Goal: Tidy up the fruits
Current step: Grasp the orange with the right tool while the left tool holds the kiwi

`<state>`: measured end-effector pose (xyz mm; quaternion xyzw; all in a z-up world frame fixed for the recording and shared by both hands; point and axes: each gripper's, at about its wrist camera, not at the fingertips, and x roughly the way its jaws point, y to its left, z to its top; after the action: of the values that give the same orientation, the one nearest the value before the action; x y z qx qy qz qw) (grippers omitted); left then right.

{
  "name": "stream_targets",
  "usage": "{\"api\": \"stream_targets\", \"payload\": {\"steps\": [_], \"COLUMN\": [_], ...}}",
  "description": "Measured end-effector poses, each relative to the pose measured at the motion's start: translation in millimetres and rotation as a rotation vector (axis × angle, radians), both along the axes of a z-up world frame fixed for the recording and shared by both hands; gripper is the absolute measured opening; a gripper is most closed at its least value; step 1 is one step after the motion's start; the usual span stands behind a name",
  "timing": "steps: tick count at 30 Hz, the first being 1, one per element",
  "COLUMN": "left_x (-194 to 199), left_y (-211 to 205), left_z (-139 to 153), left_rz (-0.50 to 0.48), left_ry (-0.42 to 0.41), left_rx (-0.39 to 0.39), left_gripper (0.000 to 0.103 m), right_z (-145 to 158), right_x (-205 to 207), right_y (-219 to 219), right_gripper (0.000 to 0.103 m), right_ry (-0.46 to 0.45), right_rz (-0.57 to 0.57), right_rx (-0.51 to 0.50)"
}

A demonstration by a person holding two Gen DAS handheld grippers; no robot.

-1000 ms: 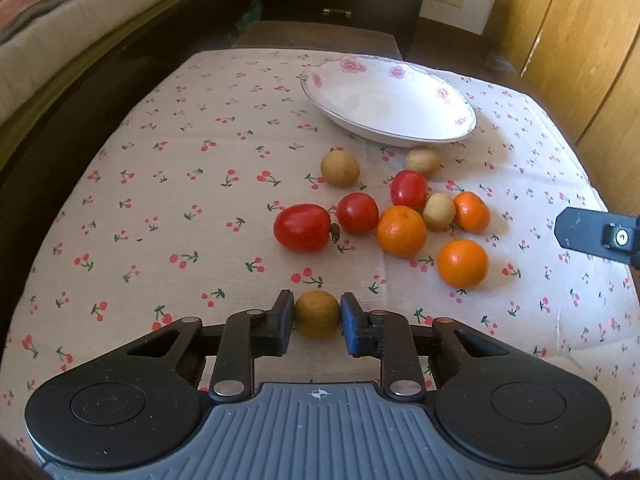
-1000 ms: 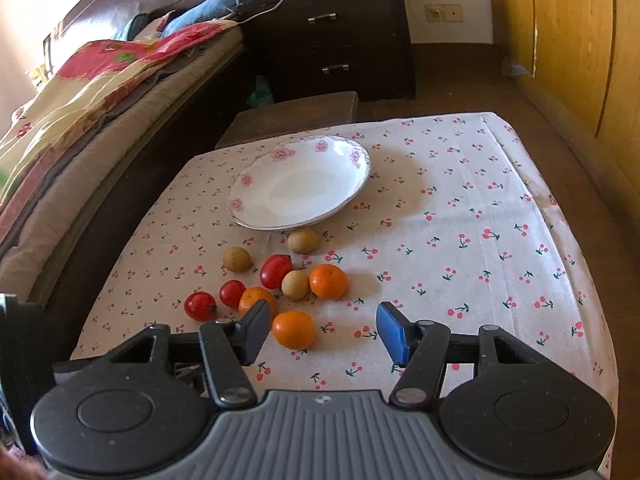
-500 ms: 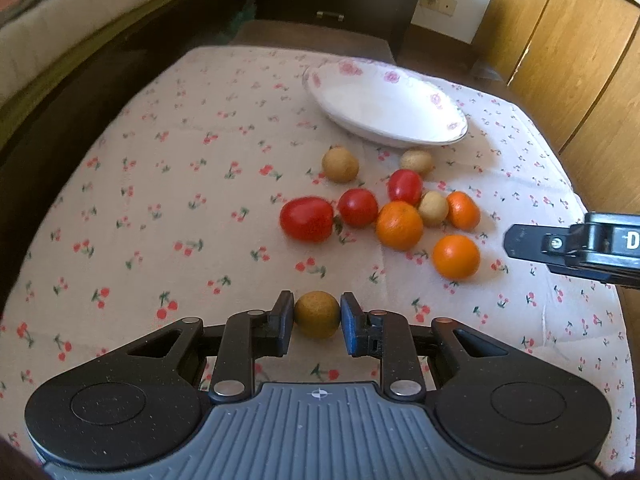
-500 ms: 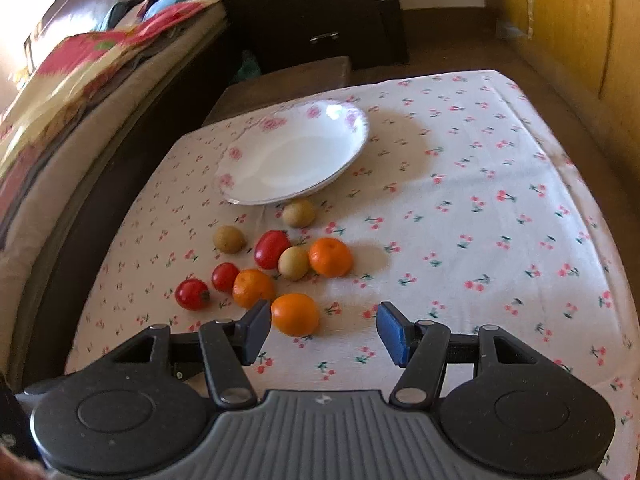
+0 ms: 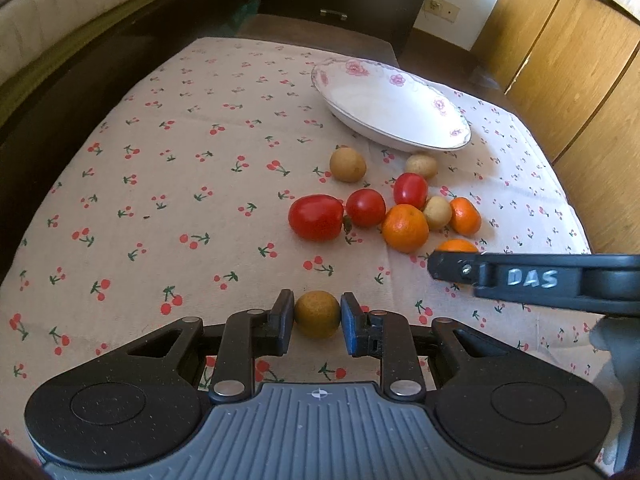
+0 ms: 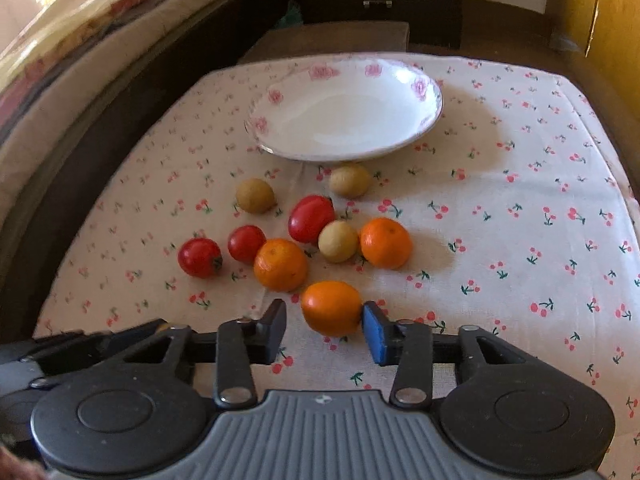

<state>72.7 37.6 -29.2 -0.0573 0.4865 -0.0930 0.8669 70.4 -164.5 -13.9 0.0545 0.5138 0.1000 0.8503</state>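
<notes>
Left hand-held gripper [image 5: 317, 330] of mine clenches a brown fruit [image 5: 317, 314]; the bowl [image 5: 390, 106] at one o'clock holds nothing, so sorting has barely begun. Bare surface [image 5: 160, 184] spreads toward ten o'clock.

My right hand-held gripper [image 6: 324, 330] is spread around an orange [image 6: 331, 308], one pad touching; eight fruits wait, bowl [image 6: 346, 120] at twelve.

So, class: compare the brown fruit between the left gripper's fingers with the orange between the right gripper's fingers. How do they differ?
1. The brown fruit is dull tan; the orange is bright and glossy.
2. The left gripper is shut on the brown fruit; the right gripper is open, only its blue pad touching the orange.
3. The orange looks larger.
Both are roundish and outside the plate.
</notes>
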Motion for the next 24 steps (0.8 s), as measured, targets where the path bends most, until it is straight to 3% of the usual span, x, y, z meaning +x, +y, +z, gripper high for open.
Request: {"api": "stream_targets", "payload": {"steps": [2,13,24], "left_x": [-0.1,-0.5,4.4], "left_y": [0.3,6.5,-5.0], "left_z": [-0.3,2.2,24.3], "left_rz": [-0.001,0.027,0.016], "left_ry": [-0.001,0.017,-0.036], "left_rx": [-0.001,-0.031,-0.048], "left_gripper": [0.033,0.033,0.033], "right_z": [-5.1,9.6,29.0], "right_x": [0.9,-8.1,-11.7], "right_y": [-1.2,-2.2,-13.6], "right_gripper": [0.034,0.033,0.033], "right_ry": [0.008,-0.038,-0.079], "right_rz": [-0.004,0.020,0.000], "right_rx": [-0.005,0.011,0.058]}}
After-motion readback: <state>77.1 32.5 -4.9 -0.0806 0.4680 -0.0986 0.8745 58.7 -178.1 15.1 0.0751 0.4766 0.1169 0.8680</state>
